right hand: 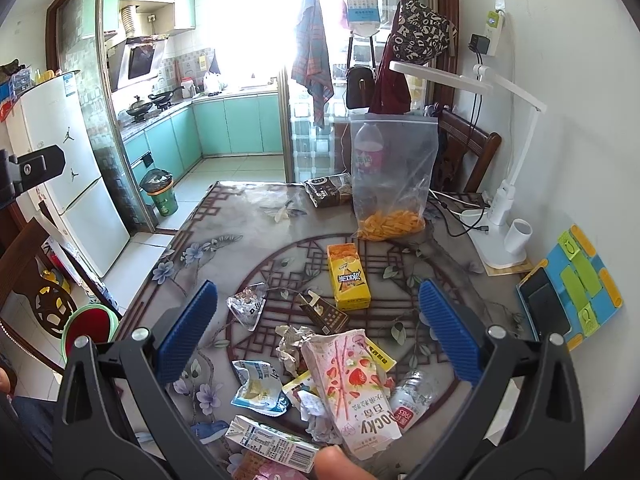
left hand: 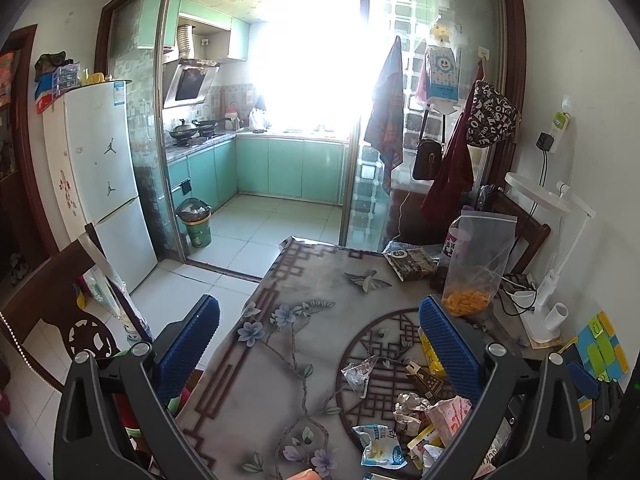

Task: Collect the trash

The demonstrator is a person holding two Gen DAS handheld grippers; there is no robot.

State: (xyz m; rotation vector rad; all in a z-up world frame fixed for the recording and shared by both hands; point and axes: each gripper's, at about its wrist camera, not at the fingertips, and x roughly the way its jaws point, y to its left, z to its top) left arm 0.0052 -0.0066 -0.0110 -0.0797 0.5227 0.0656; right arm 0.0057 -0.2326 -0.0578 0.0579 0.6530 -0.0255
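Nearest first: right gripper (right hand: 318,332) hangs above the trash pile with jaws spread wide, grasping nothing; a fingertip (right hand: 340,462) shows at the bottom edge of its view. Directly below and between the blue pads lies the pink Pocky box (right hand: 348,384), long axis running near to far and tilted slightly left at the far end, its "POCKY" lettering upside down at the near end, strawberry print on the face. Just left of it: a crumpled blue-and-white snack wrapper (right hand: 258,388); nearer still, a white carton (right hand: 272,442) with fine print too small to read. Right of the box, a crushed clear bottle (right hand: 416,396) with a red label reading "1983". Beyond these, a grey paper wad (right hand: 294,346), a small brown carton (right hand: 326,312) tipped open, and a silver foil wrapper (right hand: 248,306). Farther, a yellow drink carton (right hand: 348,276) lies flat, long axis near to far, Chinese characters on its face. Left gripper (left hand: 320,336) is likewise wide open and empty, held over the floral table cover (left hand: 280,300), the pile lying low and right between its pads. Far end of the table: a clear zip bag (right hand: 390,180) standing upright with orange snacks at its bottom, a dark packet (right hand: 328,190) to its left.
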